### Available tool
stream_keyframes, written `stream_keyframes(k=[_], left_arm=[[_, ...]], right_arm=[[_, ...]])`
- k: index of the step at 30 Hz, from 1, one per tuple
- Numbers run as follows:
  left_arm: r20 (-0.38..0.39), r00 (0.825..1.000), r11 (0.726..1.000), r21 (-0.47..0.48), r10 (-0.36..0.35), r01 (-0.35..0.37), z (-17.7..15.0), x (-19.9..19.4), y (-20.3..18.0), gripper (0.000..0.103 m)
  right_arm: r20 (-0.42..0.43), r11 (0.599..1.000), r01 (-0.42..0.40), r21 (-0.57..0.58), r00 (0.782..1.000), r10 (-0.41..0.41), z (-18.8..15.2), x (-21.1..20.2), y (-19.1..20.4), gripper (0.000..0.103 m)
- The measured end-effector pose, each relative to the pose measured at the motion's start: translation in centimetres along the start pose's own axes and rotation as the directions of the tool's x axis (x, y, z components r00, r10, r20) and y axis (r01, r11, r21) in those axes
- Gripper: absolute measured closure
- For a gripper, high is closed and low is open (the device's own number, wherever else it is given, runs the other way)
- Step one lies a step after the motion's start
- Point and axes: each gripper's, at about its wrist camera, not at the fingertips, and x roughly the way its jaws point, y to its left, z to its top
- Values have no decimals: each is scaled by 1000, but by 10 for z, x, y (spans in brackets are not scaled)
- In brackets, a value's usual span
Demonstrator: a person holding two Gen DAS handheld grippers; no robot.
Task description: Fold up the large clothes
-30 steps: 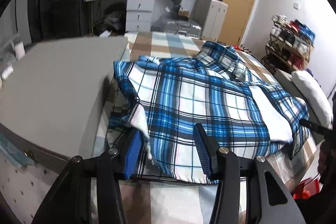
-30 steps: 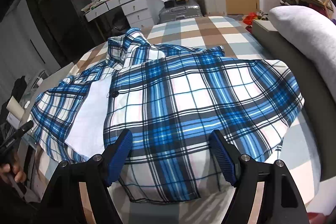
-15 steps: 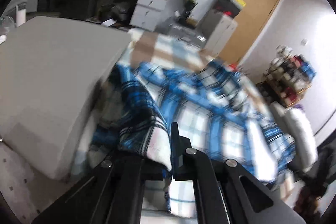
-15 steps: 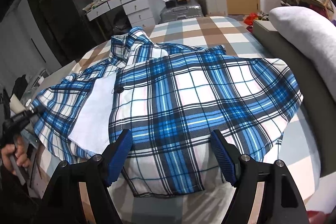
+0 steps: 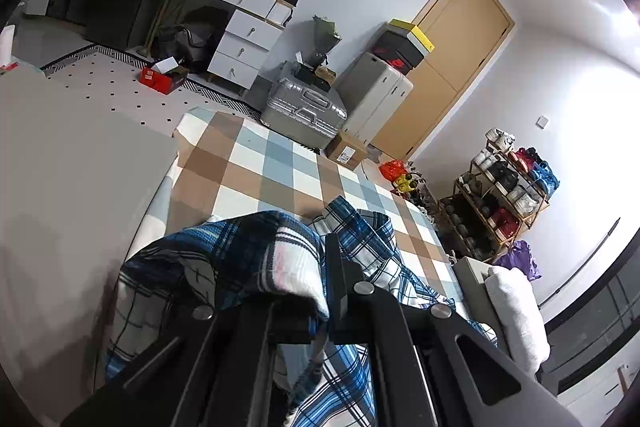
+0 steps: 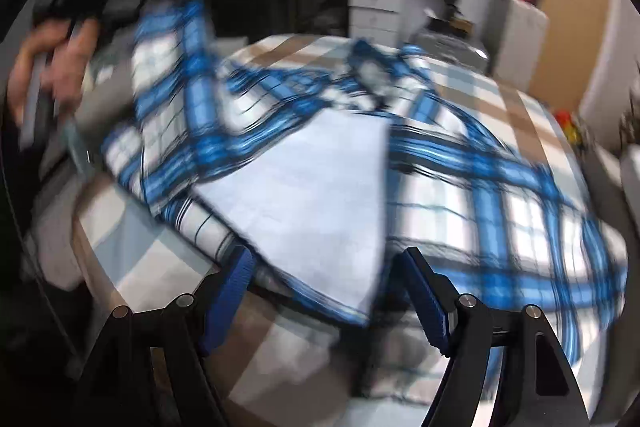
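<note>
In the left wrist view our left claw, lower centre, pinches a bunched edge of the plaid shirt above the checked bed. In the blurred right wrist view our right claw stands spread at the shirt's near hem, lower centre, the garment running away toward upper left, where the lifted side is.

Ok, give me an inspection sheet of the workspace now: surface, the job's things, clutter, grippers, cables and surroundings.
Surface: bed with a checked cover in brown, blue and white.
Job's things: blue plaid shirt spread on the bed, its pale inner side showing; one edge is lifted off the bed.
Clutter: white pillow at the bed's edge; nothing else seen on the cover.
Grippers: left gripper shut on the shirt's edge; right gripper open above the near hem, nothing between its pads; that view is blurred.
Cables: nothing seen.
Surroundings: silver suitcase, white drawer desk, wooden door, shoe rack, red box on the floor.
</note>
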Motion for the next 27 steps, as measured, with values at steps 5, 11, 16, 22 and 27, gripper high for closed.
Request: stream_keyframes(k=[5, 11, 16, 22, 27], left_arm=[[-11, 1000, 1000, -7, 9, -10, -3, -3, 5, 103], [0, 1000, 999, -16, 30, -30, 8, -8, 11, 103], [17, 999, 998, -49, 48, -47, 27, 5, 19, 103], [-47, 992, 988, -97, 119, -123, 49, 57, 39, 103], [-172, 947, 955, -74, 272, -288, 51, 112, 62, 101]], right_arm=[[-25, 985, 29, -168, 999, -33, 7, 23, 25, 59], [82, 987, -97, -125, 991, 107, 38, 0, -2, 102], [152, 996, -87, 16, 985, 84, 84, 2, -55, 101], [133, 983, -62, 171, 990, 39, 146, 48, -108, 101], [40, 959, -65, 278, 998, 56, 174, 105, -136, 76]])
